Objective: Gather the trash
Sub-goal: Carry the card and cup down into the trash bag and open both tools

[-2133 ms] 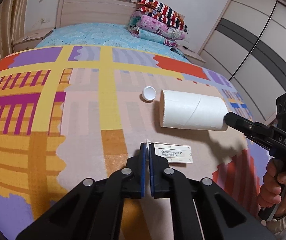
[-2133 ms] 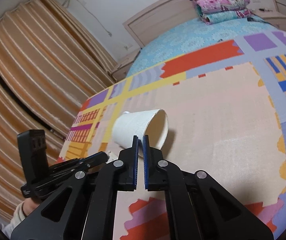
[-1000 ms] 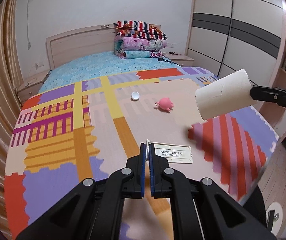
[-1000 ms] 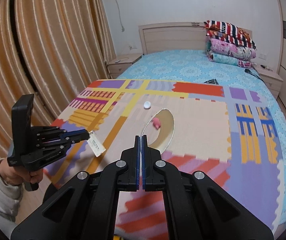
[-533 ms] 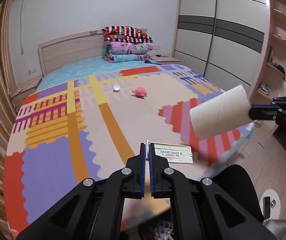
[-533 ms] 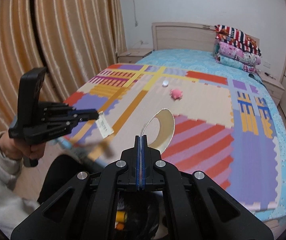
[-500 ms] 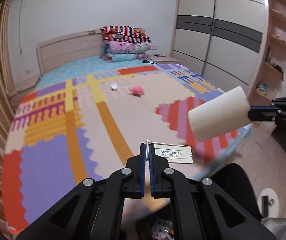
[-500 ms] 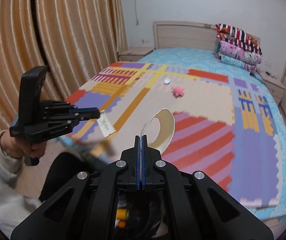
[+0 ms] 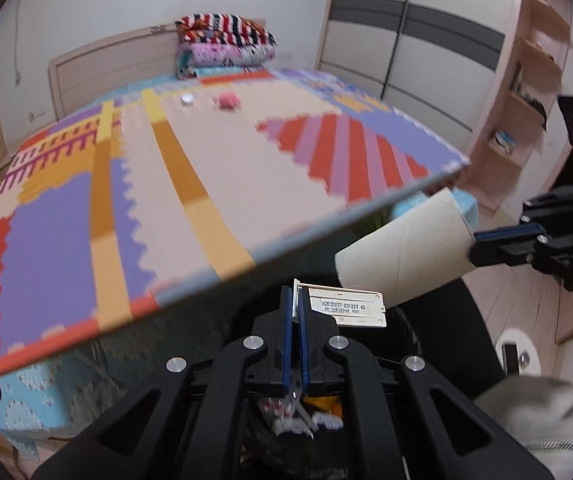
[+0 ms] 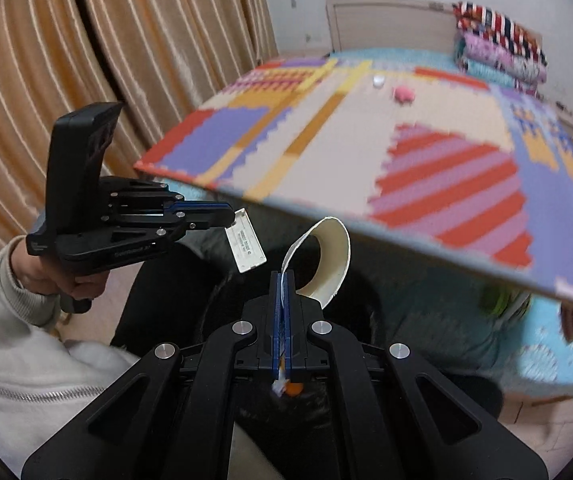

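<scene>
My left gripper (image 9: pixel 295 295) is shut on a small white labelled plastic card (image 9: pixel 344 306), also seen from the right wrist view (image 10: pixel 245 245). My right gripper (image 10: pixel 283 280) is shut on the rim of a white paper cup (image 10: pixel 331 264), which shows on its side in the left wrist view (image 9: pixel 402 248). Both grippers hang off the bed's edge over a black trash bag (image 9: pixel 446 332) with scraps inside (image 9: pixel 306 416). A white bottle cap (image 9: pixel 187 99) and a pink crumpled piece (image 9: pixel 227 101) lie far back on the colourful mat (image 9: pixel 126 184).
The mat-covered bed edge (image 10: pixel 366 216) juts out just beyond the grippers. Curtains (image 10: pixel 86 60) hang on the left, a wardrobe (image 9: pixel 406 40) and shelves (image 9: pixel 526 80) stand on the right. Folded blankets (image 9: pixel 226 44) sit by the headboard.
Both grippers have pulled back off the bed and dropped lower, carrying the card and the cup over the black trash bag. The bed surface now lies farther away.
</scene>
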`<state>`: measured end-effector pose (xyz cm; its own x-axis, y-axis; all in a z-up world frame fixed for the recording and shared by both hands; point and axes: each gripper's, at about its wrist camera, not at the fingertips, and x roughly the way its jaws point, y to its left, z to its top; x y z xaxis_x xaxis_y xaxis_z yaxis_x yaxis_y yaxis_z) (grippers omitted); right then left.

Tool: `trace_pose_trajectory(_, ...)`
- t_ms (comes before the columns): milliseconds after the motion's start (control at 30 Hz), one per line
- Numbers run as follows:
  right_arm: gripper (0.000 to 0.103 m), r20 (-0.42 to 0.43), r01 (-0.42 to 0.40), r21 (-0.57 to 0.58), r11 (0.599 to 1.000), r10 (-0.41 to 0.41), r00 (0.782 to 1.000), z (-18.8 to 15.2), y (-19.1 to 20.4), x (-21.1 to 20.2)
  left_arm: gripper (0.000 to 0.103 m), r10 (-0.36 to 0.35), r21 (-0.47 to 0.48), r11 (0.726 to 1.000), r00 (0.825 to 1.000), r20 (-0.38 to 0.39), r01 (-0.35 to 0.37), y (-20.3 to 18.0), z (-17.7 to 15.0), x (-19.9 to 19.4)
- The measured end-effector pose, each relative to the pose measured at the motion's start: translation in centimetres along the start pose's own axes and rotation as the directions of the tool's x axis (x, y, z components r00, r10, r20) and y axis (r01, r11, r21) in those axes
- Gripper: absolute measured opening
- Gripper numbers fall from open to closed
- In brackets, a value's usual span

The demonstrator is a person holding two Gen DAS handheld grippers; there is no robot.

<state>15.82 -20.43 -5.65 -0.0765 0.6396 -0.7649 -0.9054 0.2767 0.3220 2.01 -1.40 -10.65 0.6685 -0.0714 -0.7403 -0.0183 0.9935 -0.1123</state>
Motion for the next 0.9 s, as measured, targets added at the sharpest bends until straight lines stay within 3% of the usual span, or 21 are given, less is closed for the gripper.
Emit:
trace_pose_trajectory(200,0.002,-0.080,-0.009,0.052,0.999,0.013,0.997,-2.4,-0.5,2.6,0.003,-0.019,-0.013,1.000,0.997,-0.071,0.018,0.0,-2.4,2.3)
trace_pose_trajectory(400,0.002,-0.163,0.004,0.072,0.997,0.007,0.987,-4.1,-0.3,6.5,0.003,-0.010,-0.016,1.000,0.984,-0.179,0.008,0.3,-4.6,6.6)
trace_pose_trajectory(667,0.002,-0.279,0.044,0.062,0.997,-0.025,0.960,-5.6,-0.8,11.5,0.003,0.007,0.031,1.000,0.968,-0.250,0.001,-0.7,-6.9,9.6)
trace_pose_trajectory(900,0.002,-0.309,0.056,0.086,0.995,-0.027,0.951,-6.7,-1.5,13.0,0.003,0.013,0.037,0.999,0.960,-0.278,-0.003,-1.0,-7.8,10.8)
